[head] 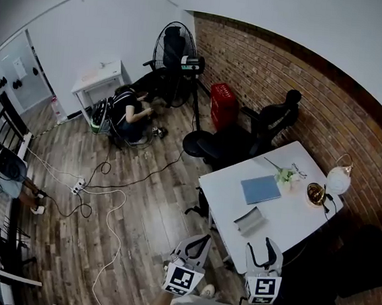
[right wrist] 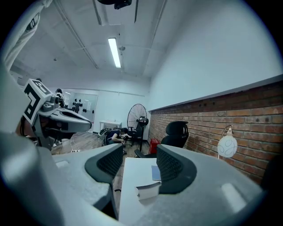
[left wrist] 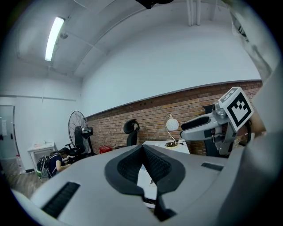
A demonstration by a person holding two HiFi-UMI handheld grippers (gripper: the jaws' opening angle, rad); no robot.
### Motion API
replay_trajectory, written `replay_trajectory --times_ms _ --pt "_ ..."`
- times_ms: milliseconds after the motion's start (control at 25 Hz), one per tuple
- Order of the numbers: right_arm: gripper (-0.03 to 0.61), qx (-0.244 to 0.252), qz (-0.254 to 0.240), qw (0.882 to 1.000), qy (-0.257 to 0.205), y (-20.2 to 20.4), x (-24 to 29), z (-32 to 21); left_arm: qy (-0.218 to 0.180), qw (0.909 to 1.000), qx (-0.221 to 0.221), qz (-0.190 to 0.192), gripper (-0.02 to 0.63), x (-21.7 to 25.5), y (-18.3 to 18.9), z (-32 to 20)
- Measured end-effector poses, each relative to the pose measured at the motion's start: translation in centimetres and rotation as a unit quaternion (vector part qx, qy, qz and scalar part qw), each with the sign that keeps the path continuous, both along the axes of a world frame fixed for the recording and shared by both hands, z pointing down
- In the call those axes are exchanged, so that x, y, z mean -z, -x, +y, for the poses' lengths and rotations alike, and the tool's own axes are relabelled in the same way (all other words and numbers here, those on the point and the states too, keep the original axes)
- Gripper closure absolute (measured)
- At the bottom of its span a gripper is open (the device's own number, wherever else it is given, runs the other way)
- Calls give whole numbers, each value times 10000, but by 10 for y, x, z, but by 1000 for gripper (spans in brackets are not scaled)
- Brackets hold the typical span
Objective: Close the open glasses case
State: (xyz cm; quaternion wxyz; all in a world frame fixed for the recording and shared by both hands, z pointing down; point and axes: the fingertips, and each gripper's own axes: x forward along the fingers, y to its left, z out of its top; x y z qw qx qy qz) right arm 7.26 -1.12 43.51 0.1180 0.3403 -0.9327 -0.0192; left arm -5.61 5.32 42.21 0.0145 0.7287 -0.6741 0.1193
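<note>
Open glasses case (head: pixel 248 220) near bench (head: pixel 231 192) front edge, untouched. Held short of it: right gripper (head: pixel 265 249) jaws wide, sighted on case, likely for lid; left gripper (head: pixel 196 244) jaws together, empty, spare.

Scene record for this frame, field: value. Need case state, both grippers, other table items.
case: glasses case, open, near the front edge of the table, untouched
table: white table
left gripper: left gripper, shut, empty
right gripper: right gripper, open, empty, pointed at the case
other items: blue notebook, lamp
</note>
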Motion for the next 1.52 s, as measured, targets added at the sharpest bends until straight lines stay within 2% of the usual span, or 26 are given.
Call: replay_trajectory --times_ms 360,720,1000,1520 --pt "339 26 13 10000 10 7 0 -30 25 10000 5 2 611 2 6 -30" --pt "339 -15 101 9999 71 32 -7 -63 104 9999 -86 -11 611 -4 31 -65" --pt "339 -281 135 9994 156 56 -13 -89 257 9993 -284 -8 611 -15 61 -97" --pt "339 -1083 186 9934 321 91 -29 -130 220 9940 -1063 89 611 -26 105 -154"
